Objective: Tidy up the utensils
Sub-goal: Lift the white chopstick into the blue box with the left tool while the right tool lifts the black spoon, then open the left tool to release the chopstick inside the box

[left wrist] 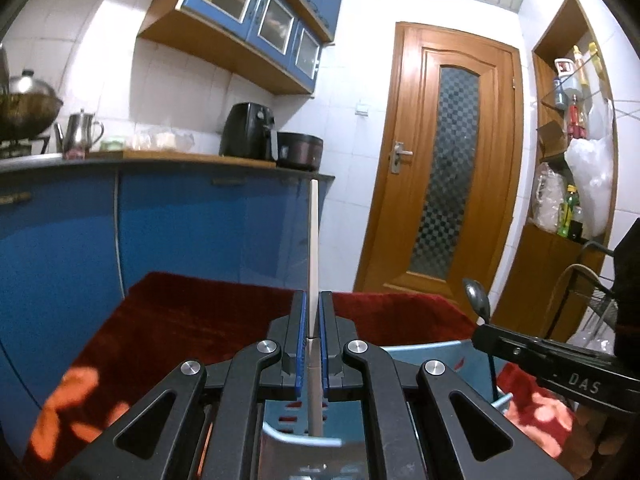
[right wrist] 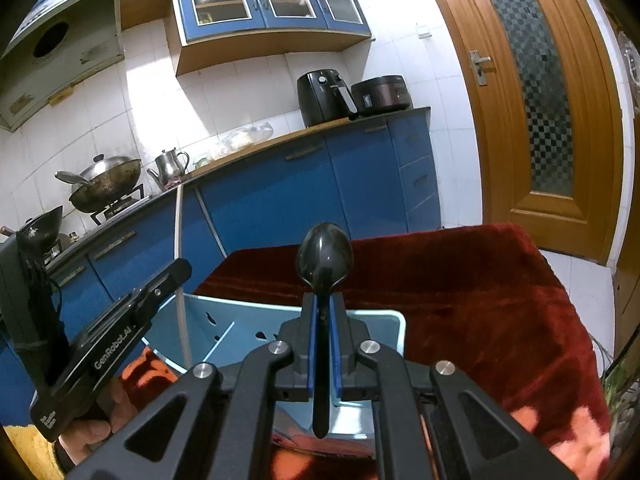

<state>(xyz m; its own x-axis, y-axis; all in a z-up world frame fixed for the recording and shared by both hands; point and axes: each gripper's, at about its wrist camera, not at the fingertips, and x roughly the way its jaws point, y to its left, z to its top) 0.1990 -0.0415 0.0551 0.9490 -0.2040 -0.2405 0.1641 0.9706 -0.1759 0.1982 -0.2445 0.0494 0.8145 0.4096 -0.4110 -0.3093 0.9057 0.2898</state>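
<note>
My left gripper (left wrist: 313, 312) is shut on a white chopstick (left wrist: 313, 256) that stands upright between its blue pads; the chopstick also shows in the right wrist view (right wrist: 178, 232). My right gripper (right wrist: 323, 312) is shut on the handle of a black spoon (right wrist: 325, 258), bowl up. The spoon also shows in the left wrist view (left wrist: 477, 300), at the right. Both grippers hover just above a light blue utensil holder (right wrist: 394, 320) with slotted walls, which stands on a red cloth (right wrist: 460, 288). The holder also shows in the left wrist view (left wrist: 452, 354).
Blue kitchen cabinets (left wrist: 180, 224) stand behind the cloth-covered table. The counter holds an air fryer (right wrist: 322, 98), a cooker (right wrist: 382, 94), a kettle (right wrist: 172, 162) and a wok (right wrist: 106, 182). A wooden door (left wrist: 444, 168) is at the right. A wire basket (left wrist: 596, 300) stands by the table's right side.
</note>
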